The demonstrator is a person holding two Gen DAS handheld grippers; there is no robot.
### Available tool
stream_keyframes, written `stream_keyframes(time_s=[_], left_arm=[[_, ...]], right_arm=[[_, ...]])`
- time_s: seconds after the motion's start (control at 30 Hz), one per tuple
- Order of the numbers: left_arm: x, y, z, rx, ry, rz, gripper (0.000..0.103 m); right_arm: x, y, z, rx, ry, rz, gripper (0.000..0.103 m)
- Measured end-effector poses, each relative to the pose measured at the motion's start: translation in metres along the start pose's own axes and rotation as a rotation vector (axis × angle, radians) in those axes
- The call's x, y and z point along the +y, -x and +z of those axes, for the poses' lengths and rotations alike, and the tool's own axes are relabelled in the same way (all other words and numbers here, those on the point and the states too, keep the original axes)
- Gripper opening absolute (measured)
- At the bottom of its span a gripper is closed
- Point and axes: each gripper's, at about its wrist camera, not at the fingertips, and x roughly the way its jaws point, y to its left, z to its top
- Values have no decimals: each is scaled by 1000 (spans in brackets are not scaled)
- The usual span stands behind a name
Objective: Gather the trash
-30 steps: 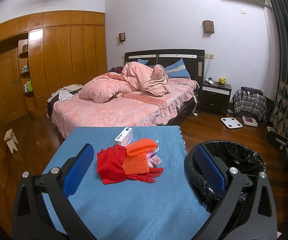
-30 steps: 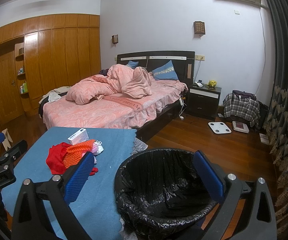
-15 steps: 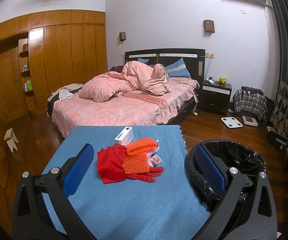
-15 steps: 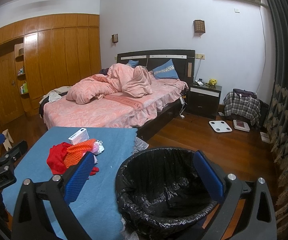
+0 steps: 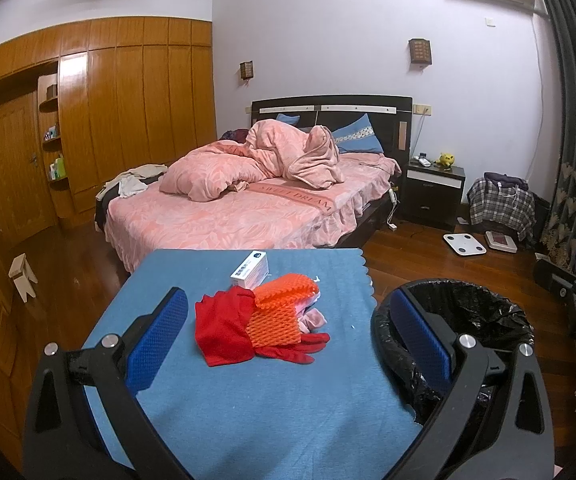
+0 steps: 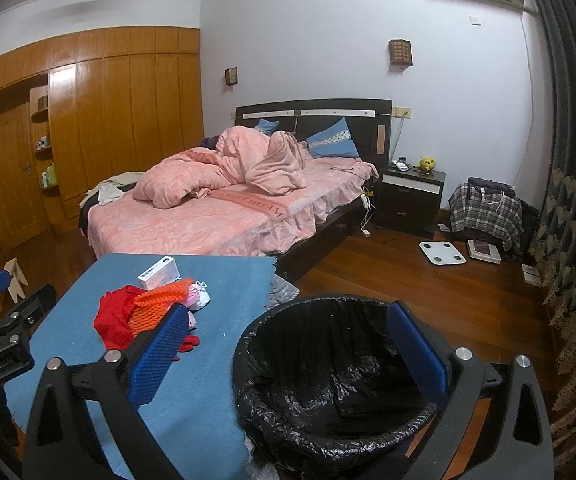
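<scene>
Bedroom; blue-covered table (image 5: 247, 408). Trash pile (image 5: 263, 320) (red cloth, orange netting, white box) heaped toward the far edge; lined bin (image 6: 328, 376) set off the right edge for short transfer. Left gripper (image 5: 288, 340) and right gripper (image 6: 288, 344) held wide apart, empty.

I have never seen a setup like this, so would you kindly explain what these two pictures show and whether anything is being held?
A person holds two handheld grippers, each with a fisheye camera looking along its blue-padded fingers. One picture is from the left gripper, the other from the right gripper. Both are open and hold nothing. Ahead is a table with a blue cloth. On it lie a red glove, orange foam netting, something pink partly hidden underneath, and a small white box. Beside the table stands a bin lined with a black bag.
</scene>
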Motion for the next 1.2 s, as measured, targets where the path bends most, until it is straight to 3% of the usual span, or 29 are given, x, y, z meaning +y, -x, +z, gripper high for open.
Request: stream_keyframes(time_s=[0.33,0.73,0.93,1.2], left_arm=[[2,-10,-8,2,0,11,98],[61,-44,-24,11,55,123,98],[95,-77,-36,51,78,194,98],[113,-128,-55,103,105,195,98]], right_arm=[[20,-14,-5,14,-3,17,97],[56,-72,0,52,17,102,97],[84,-110,-7,66,48,131,97],[117,-162,-16,99,71,149,92]])
